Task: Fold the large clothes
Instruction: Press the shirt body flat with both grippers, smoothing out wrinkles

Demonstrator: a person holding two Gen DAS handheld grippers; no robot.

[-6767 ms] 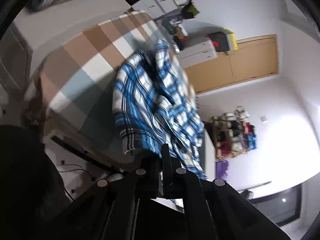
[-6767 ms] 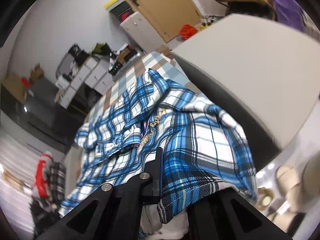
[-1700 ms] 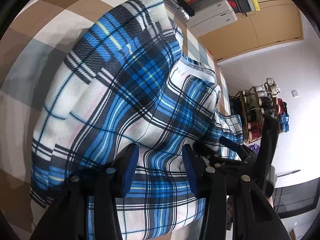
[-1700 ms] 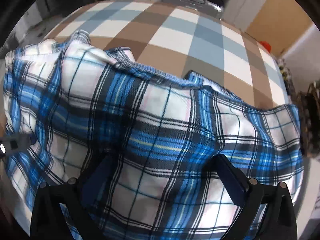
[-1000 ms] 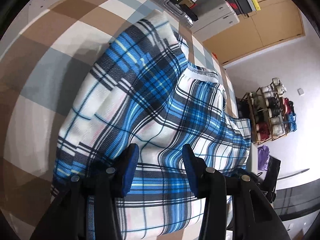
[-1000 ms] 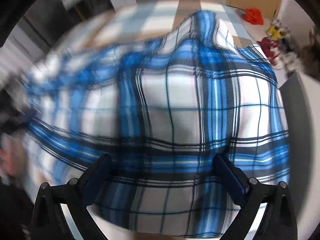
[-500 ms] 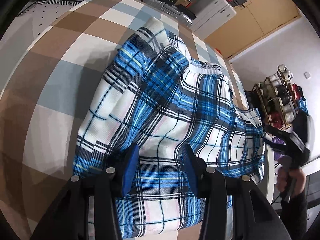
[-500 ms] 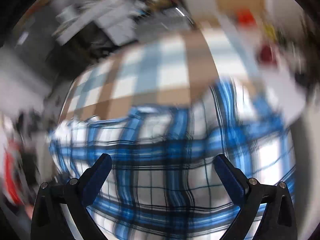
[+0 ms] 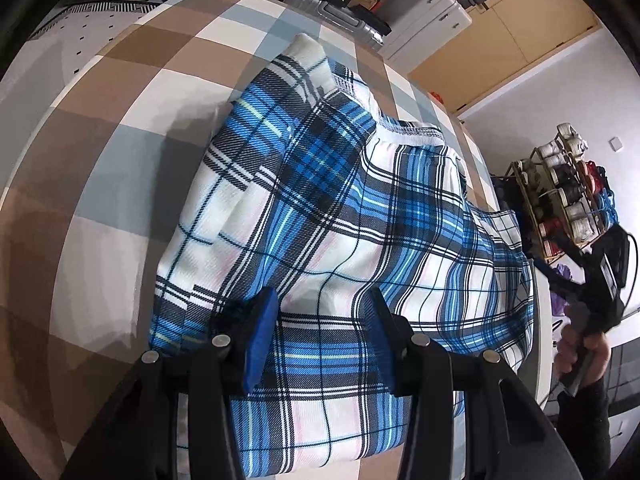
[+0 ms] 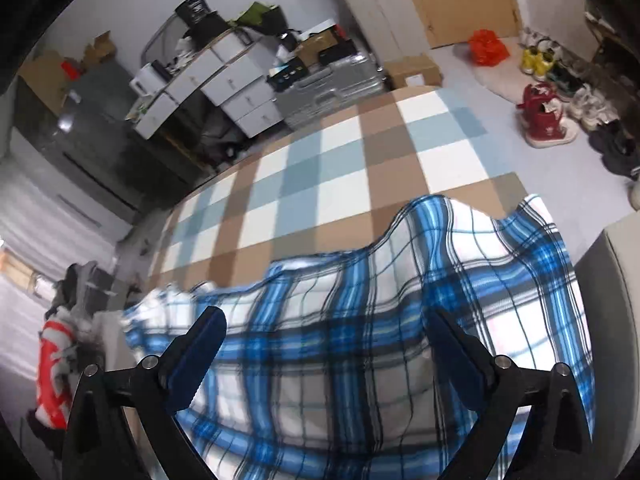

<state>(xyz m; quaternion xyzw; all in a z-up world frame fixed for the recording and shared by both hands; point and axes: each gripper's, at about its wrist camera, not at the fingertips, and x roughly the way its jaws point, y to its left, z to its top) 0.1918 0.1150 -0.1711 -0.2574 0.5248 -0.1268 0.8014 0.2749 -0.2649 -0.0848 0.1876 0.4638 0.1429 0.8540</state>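
A blue, white and black plaid garment point(image 9: 340, 208) lies bunched on the brown, white and grey checked bed cover point(image 9: 120, 120). My left gripper point(image 9: 320, 320) stands over its near edge, pointing down. The jaws are partly apart, with flat cloth showing in the gap and no fold pinched. A person's hand holds my right gripper point(image 9: 592, 264) off the garment's right side. In the right wrist view the right gripper point(image 10: 324, 332) is wide open above the plaid garment point(image 10: 360, 340), with nothing between its fingers. The bed cover point(image 10: 340, 176) stretches beyond.
White drawer units point(image 10: 224, 80) and a silver suitcase point(image 10: 328, 88) stand past the bed's far end. Shoes point(image 10: 548, 120) and an orange bag point(image 10: 488, 46) lie on the floor. A shoe rack point(image 9: 568, 196) stands at the right. A red and white cloth pile point(image 10: 52, 364) sits at the left.
My right gripper has risen and drawn back from the garment, and its view has swung to show the room. Its hand now shows at the left view's right edge. The left gripper stayed put.
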